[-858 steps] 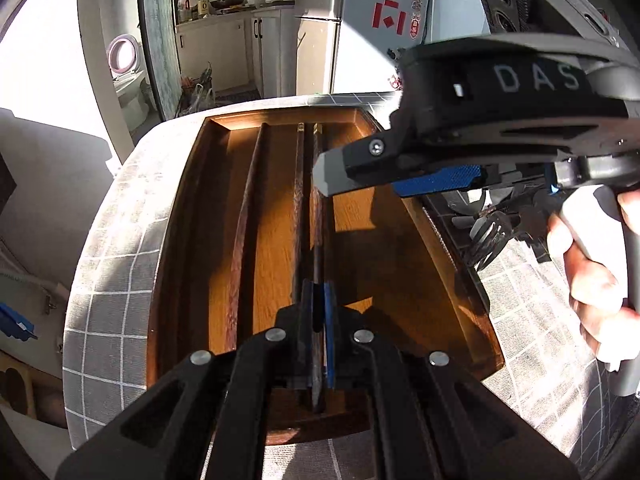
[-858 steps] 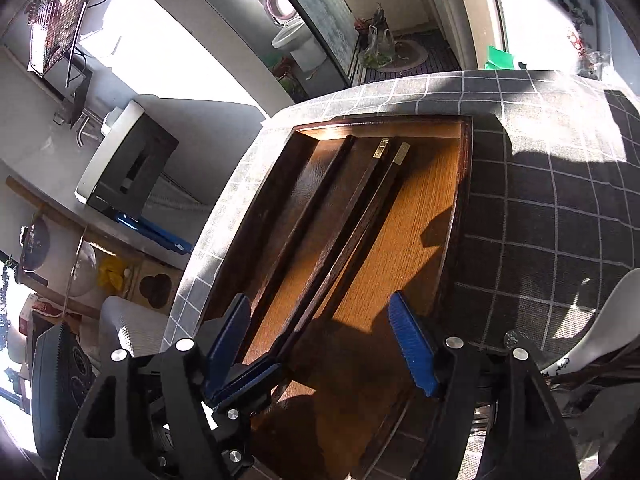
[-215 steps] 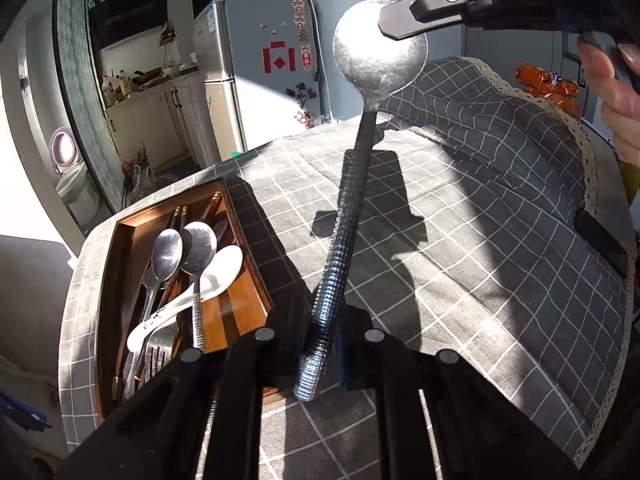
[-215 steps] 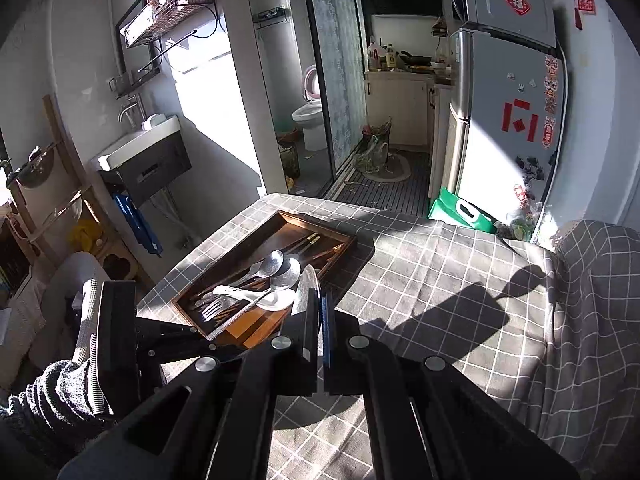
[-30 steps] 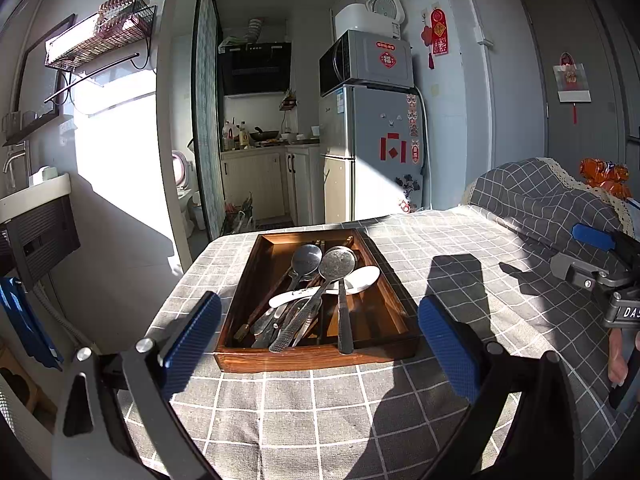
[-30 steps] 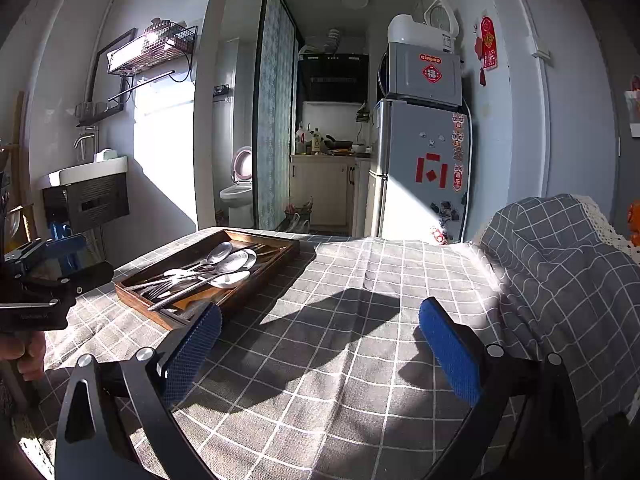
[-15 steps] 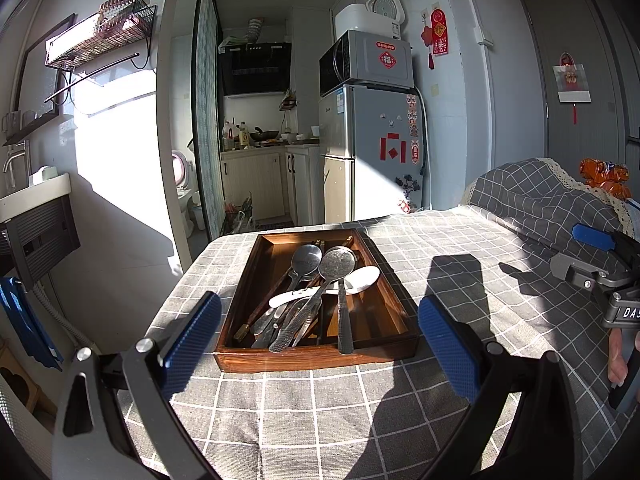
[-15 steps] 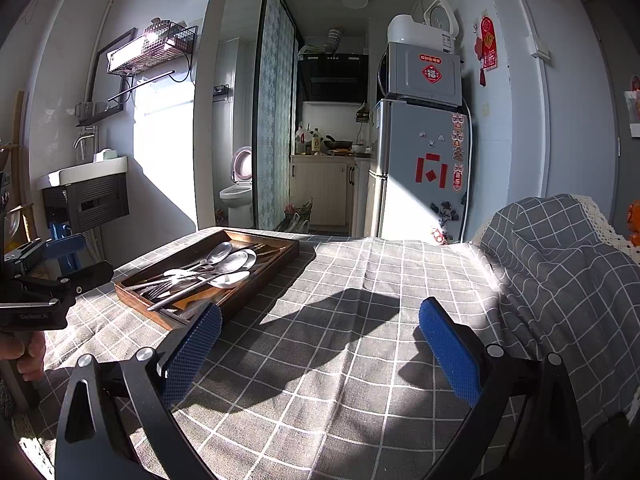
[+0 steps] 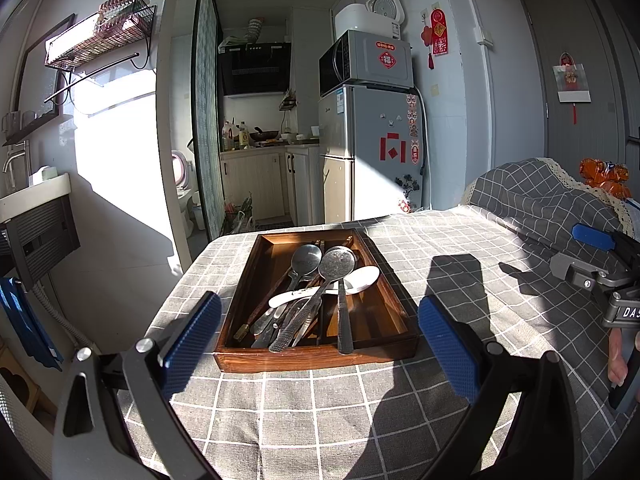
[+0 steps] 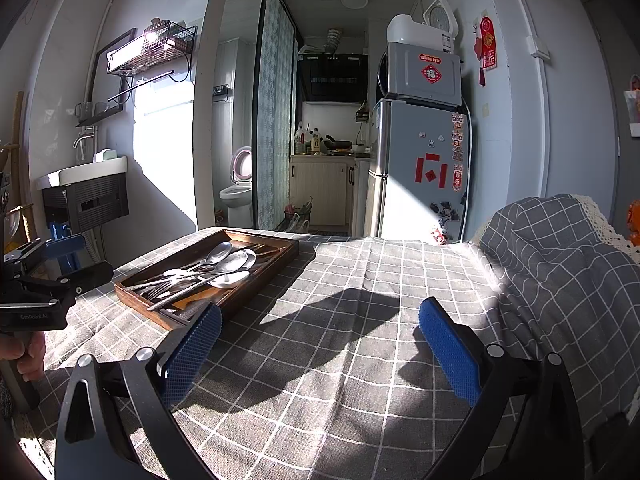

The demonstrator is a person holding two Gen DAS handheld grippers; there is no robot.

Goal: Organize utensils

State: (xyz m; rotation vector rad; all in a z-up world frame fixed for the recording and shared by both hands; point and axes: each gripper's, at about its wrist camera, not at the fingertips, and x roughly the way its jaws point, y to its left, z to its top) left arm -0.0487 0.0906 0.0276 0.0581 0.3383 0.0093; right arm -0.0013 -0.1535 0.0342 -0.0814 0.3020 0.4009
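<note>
Table (image 9: 460, 240) under grey checked cloth, sunlit, with hard shadows across it; no loose cutlery seen on the cloth in either view; wooden tray (image 9: 394, 300) sits toward the table's far left corner, long axis running away from the left camera, near end wall facing it; tray holds all the utensils (image 9: 316, 300) in a loose heap: two steel spoons (image 9: 336, 262) with bowls at the far end, a white spoon (image 9: 362, 278) lying crosswise over them, forks (image 10: 160, 288) and dark chopsticks underneath, handles mostly pointing back at the left gripper; left gripper (image 9: 320, 344) spread wide, nothing between its blue pads (image 9: 448, 354), low over the cloth, tray dead ahead and near, framed between the pads; right gripper (image 10: 316, 348) likewise wide open and empty, over bare cloth, tray well off to its left and seen corner-on; left is plainly the nearer; judgement: gathering looks done, what may remain is straightening the heap, since items cross dividers; any such move suits the left gripper, reaching straight forward along the handles' axis; risk: stacked handles shift together if one is pulled.
</note>
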